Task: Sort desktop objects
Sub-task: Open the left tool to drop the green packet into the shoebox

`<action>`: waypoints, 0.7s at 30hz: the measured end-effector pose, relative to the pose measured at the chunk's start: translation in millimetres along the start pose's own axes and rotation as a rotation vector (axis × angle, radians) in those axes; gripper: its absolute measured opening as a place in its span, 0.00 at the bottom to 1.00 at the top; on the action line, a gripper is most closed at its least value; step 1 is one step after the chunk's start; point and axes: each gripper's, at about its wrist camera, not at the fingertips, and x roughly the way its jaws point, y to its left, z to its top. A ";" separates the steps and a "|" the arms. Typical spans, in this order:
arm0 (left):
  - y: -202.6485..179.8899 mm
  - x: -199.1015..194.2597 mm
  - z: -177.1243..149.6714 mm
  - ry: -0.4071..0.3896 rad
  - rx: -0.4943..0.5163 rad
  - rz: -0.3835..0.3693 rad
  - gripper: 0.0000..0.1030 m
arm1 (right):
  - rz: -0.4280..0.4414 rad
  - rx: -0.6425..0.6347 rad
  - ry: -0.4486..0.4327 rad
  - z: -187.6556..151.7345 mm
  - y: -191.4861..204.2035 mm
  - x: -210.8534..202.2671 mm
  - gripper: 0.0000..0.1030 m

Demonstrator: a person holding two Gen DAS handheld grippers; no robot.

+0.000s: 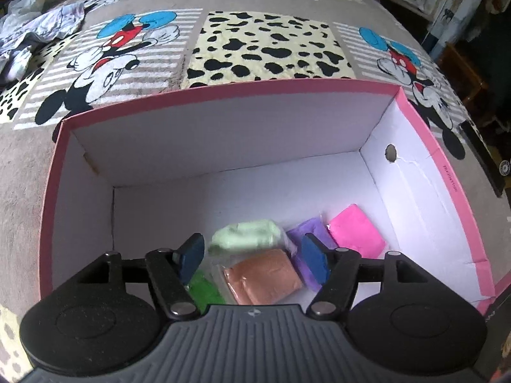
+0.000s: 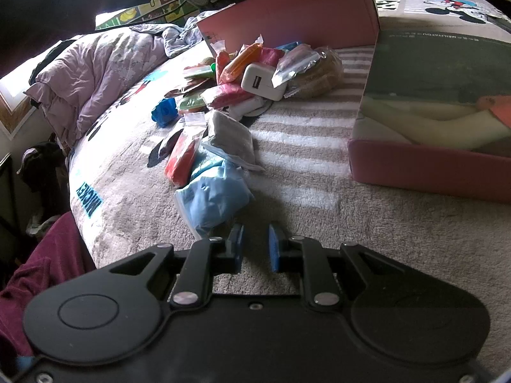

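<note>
The left gripper (image 1: 254, 257) hangs over the open pink box (image 1: 223, 91), tilted steeply down into it, its jaws apart with nothing pressed between the pads. Straight ahead of it, on the white floor of the box, lie five clay packets in clear wrappers: a pale green packet (image 1: 247, 236) just beyond the fingertips, blurred, so whether it rests on the others cannot be told; a brown packet (image 1: 263, 276) below it between the two fingers; a bright green packet (image 1: 204, 290) partly hidden behind the left finger; a purple packet (image 1: 308, 234) behind the right finger; and a pink packet (image 1: 354, 231) further right, near the box wall with the round hole. The box sits on a bed blanket (image 1: 262, 48) printed with cartoon mice and cow spots. The right gripper (image 2: 255, 249) points down at bare blanket (image 2: 351, 229), its blue pads drawn close together with nothing between them. Just ahead and left of its fingertips lies a light blue packet (image 2: 215, 196), and beyond that a red packet (image 2: 182, 159) and a grey packet (image 2: 231, 138). Further ahead is a pile of mixed packets with a white charger (image 2: 262, 81) on top and a blue toy (image 2: 164, 111) at its left. The pink box stands ahead to the right, well apart from this gripper.
</note>
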 end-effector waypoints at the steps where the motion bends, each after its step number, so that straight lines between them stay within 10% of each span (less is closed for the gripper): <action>1: 0.3 -2.4 -0.4 -0.008 -0.003 0.002 0.65 | 0.000 0.000 0.000 0.0 0.1 -0.1 0.13; 21: -36.3 -95.5 -69.6 -0.285 0.064 0.206 0.65 | -0.032 -0.010 0.011 1.1 6.7 0.2 0.12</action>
